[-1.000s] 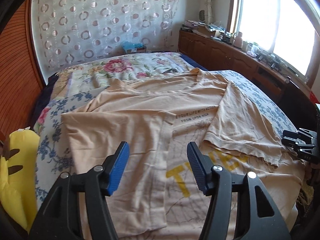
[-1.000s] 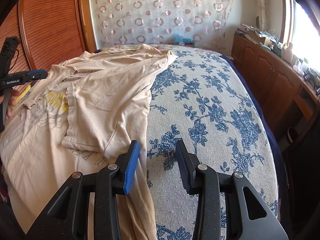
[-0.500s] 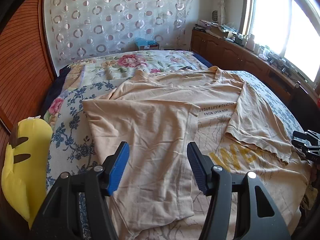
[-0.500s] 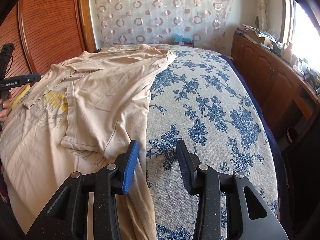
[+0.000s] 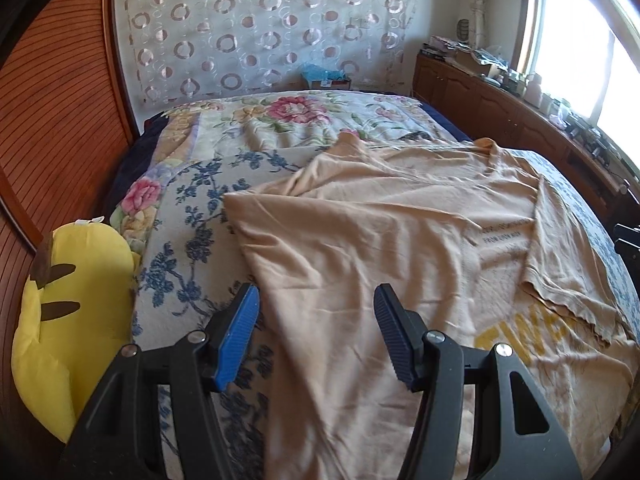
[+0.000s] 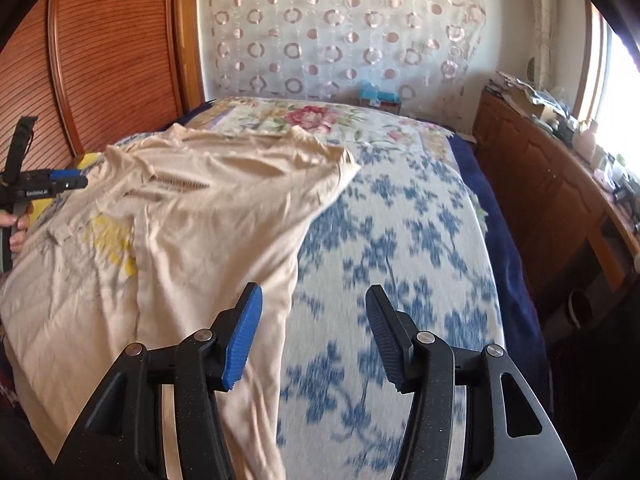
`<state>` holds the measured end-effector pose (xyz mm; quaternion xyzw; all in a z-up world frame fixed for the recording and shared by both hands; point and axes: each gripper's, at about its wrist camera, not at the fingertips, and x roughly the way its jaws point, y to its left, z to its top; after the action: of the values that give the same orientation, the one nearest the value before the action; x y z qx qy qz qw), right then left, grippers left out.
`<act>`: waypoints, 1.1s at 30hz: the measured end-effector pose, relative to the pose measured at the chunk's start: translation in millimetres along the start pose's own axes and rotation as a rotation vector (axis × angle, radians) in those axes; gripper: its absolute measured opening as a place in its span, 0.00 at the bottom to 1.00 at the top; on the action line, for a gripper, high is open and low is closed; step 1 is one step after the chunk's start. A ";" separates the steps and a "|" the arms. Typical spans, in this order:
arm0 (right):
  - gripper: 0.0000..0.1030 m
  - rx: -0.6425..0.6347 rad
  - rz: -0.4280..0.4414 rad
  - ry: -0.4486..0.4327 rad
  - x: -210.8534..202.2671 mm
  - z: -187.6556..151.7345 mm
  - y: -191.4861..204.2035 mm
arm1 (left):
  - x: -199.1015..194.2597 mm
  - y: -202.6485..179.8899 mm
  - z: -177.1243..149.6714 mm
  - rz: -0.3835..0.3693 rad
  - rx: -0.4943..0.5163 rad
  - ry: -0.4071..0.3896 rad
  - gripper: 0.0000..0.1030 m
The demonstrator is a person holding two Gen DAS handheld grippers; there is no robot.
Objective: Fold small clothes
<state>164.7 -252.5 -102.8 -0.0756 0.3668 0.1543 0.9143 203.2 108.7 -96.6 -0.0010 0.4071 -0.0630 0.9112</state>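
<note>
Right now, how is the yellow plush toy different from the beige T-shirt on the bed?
The yellow plush toy is puffy and rounded, while the beige T-shirt lies flat and wrinkled. The plush toy sits at the bed's edge by the wooden wall; the T-shirt spreads across the blue-flowered bedspread. The plush toy has dark stripes; the T-shirt has yellow letters. Both are soft, and neither is in a gripper.

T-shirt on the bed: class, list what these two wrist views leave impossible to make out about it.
- The T-shirt's small printed lines, left wrist view: too small to read.
- Its yellow lettering, left wrist view: partly covered by the folded-in sleeve.
- Its bottom hem, both views: cut off by the lower edge and hidden behind the left gripper and right gripper.
- Right wrist view: motion blur smears the bedspread pattern.
</note>
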 end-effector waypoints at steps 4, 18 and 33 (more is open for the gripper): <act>0.55 0.027 0.044 0.040 41.2 25.5 -12.3 | 11.5 14.5 10.9 0.021 -0.009 0.012 0.57; 0.54 0.005 0.045 0.118 130.3 75.5 -26.0 | 52.3 42.8 25.7 0.028 -0.036 0.064 0.57; 0.03 -0.022 -0.012 0.098 129.0 91.0 -59.7 | 56.3 42.0 26.2 0.042 -0.032 0.057 0.73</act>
<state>331.9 -256.6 -125.3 -0.0953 0.4089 0.1492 0.8952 264.6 142.6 -123.0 -0.0053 0.4336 -0.0372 0.9003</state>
